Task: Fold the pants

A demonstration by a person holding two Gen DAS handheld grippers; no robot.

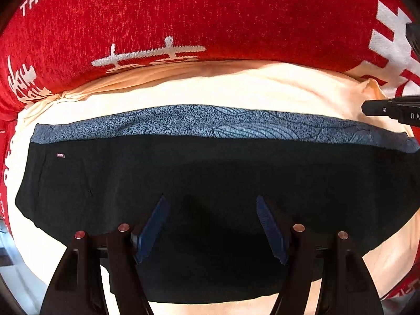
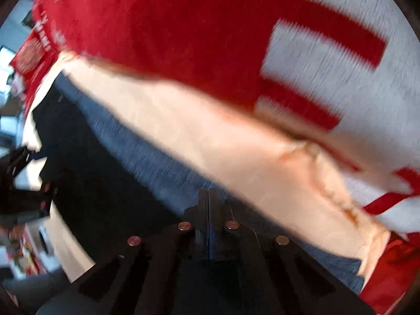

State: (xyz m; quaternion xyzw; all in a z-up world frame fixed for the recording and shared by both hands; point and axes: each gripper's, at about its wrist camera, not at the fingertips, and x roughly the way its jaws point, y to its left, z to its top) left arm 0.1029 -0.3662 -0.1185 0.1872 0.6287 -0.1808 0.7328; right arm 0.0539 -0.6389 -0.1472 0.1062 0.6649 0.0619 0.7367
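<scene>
Blurred fingers (image 2: 208, 204) over half-hidden pants (image 2: 105, 183)

Pants (image 1: 210, 178): matt black cloth, speckled grey-blue waistband (image 1: 210, 123). Cream sheet (image 1: 236, 89): smooth cloth. Red blanket (image 1: 210, 13): coarse knit. Left claw (image 1: 210, 225): matt black plastic, ribbed blue pads (image 1: 151, 229).

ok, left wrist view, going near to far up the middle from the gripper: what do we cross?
Left gripper, jaws open → black pants → their blue-grey patterned waistband → cream cloth beneath → red blanket with white print.
</scene>
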